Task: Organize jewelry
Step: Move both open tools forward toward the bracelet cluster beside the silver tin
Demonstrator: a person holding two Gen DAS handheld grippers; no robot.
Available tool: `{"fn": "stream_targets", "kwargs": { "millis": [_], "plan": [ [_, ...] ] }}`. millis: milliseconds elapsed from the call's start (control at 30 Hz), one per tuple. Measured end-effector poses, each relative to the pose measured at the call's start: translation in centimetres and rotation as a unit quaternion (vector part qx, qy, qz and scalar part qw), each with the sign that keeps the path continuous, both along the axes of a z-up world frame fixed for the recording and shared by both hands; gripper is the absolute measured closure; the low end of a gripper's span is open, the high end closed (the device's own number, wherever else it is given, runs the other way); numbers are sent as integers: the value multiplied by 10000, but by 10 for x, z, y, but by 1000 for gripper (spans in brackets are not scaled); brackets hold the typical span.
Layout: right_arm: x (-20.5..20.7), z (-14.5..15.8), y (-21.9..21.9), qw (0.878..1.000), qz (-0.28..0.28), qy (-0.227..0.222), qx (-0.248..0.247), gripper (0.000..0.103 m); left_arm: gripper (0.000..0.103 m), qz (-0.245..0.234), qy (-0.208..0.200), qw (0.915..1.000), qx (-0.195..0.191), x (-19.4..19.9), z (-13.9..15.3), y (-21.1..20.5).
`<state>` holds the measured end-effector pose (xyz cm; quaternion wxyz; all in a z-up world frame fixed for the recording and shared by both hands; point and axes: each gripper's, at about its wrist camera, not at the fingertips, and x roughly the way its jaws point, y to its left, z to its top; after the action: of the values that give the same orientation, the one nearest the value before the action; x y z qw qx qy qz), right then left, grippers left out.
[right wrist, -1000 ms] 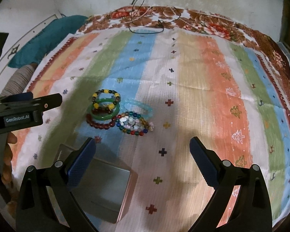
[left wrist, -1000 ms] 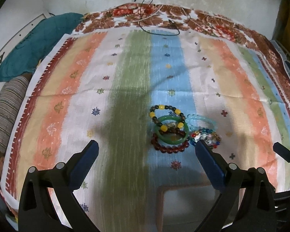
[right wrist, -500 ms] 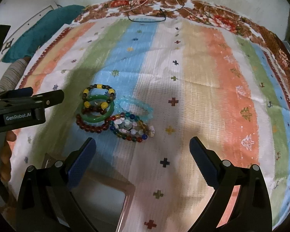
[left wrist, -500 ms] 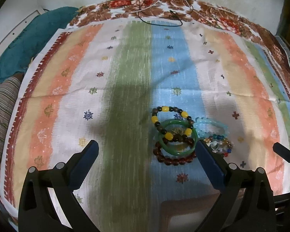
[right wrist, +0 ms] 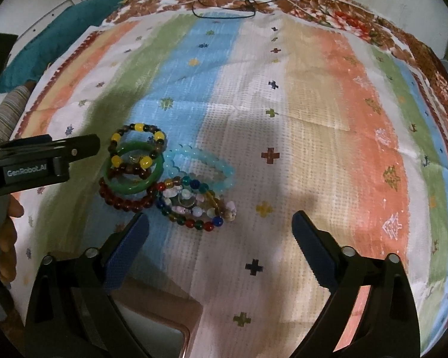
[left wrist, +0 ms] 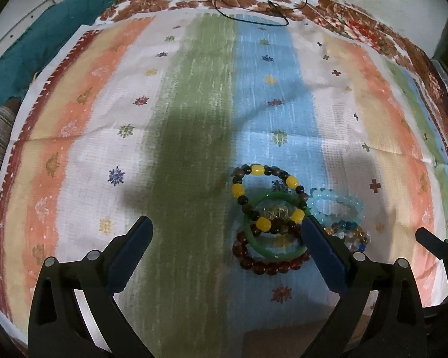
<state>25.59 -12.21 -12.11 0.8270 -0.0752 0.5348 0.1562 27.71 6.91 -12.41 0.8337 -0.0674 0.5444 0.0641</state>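
Both grippers had advanced toward the bracelets since the previous second. The left gripper, jaws wide and empty, hung over the striped cloth; the bracelet pile lay just before the right gripper, likewise wide. Bare cloth extended rightward to its floral border.

My left wrist camera looked forward and steeply down along its spread fingers, close over the striped cloth, with the pile of bracelets just ahead of its right finger. My right wrist camera faced the same way from further right, with the pile ahead of its left finger. Both views shared the pile, the cloth and the black cord at its far edge.
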Motion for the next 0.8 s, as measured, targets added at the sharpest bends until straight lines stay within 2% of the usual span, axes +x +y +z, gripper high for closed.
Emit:
{"fn": "stream_targets", "kwargs": {
  "millis": [200, 467, 600, 767, 800],
  "plan": [
    [8, -10, 4, 9999, 5, 90, -96, 15, 16, -121, 119, 9998, 61, 13, -12, -5],
    [20, -22, 10, 9997, 71, 191, -148, 32, 24, -123, 128, 9998, -9, 25, -22, -1],
    [25, -28, 13, 9995, 76, 288, -134, 40, 32, -104, 191, 9997, -68, 31, -29, 3],
    [29, -38, 14, 9989, 95, 403, -214, 56, 42, -129, 292, 9994, -107, 36, -38, 3],
    [30, -39, 14, 9988, 112, 416, -226, 56, 45, -135, 294, 9994, -109, 37, -38, 3]
  ]
}}
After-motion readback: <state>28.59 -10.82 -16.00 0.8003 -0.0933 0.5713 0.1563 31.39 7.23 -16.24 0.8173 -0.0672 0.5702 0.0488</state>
